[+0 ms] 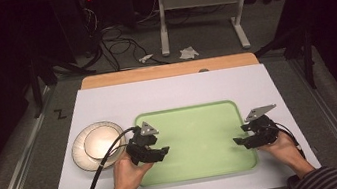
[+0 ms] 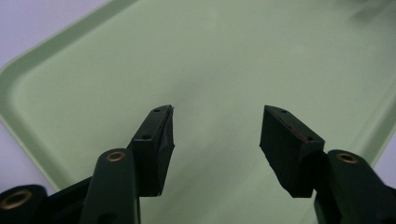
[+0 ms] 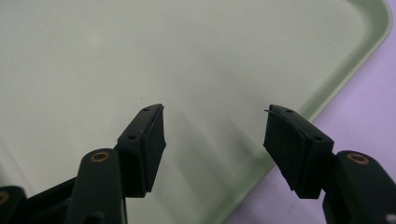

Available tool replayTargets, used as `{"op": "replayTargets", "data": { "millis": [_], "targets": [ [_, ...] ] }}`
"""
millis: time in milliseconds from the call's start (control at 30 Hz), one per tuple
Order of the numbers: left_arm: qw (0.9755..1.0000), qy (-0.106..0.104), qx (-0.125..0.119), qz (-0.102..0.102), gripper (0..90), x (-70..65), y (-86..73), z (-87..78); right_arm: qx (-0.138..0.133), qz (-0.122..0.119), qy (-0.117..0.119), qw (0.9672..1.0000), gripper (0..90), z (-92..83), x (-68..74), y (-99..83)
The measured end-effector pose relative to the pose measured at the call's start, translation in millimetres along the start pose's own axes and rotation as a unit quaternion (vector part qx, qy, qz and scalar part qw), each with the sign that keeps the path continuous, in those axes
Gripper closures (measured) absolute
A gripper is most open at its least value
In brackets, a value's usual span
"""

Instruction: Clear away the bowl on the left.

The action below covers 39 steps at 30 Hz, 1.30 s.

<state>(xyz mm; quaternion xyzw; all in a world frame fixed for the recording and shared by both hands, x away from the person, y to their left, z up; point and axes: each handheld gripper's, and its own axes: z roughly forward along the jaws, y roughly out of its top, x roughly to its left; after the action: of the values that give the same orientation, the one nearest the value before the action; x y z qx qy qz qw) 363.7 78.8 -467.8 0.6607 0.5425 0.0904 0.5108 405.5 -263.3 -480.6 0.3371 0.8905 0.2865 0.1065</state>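
Dim room, dark surround; table lit from above; glare on bowl (image 1: 98, 144); close fingers (image 2: 154, 149) soft.

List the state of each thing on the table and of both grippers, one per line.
Green tray: flat on the white board, nothing on it.
Bowls: stacked upright, left of the tray, nothing visible inside.
Left gripper: open, nothing between its jaws.
Right gripper: open, nothing between its jaws.
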Motion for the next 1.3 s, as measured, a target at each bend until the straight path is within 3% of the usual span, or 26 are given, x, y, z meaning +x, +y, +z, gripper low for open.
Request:
{"op": "replayTargets", "data": {
  "millis": [767,1300],
  "targets": [
    [0.9999,0.000,-0.014,-0.004,42.8,1.5,4.3,-6.2,-0.001,0.003,0.003,1.0000,39.3,-1.1,0.7,-0.4],
    [0.9993,-0.003,-0.030,-0.023,41.0,4.4,11.2,-12.0,-0.003,0.004,0.004,1.0000,39.2,-0.8,-0.5,-0.6]
  ]
}}
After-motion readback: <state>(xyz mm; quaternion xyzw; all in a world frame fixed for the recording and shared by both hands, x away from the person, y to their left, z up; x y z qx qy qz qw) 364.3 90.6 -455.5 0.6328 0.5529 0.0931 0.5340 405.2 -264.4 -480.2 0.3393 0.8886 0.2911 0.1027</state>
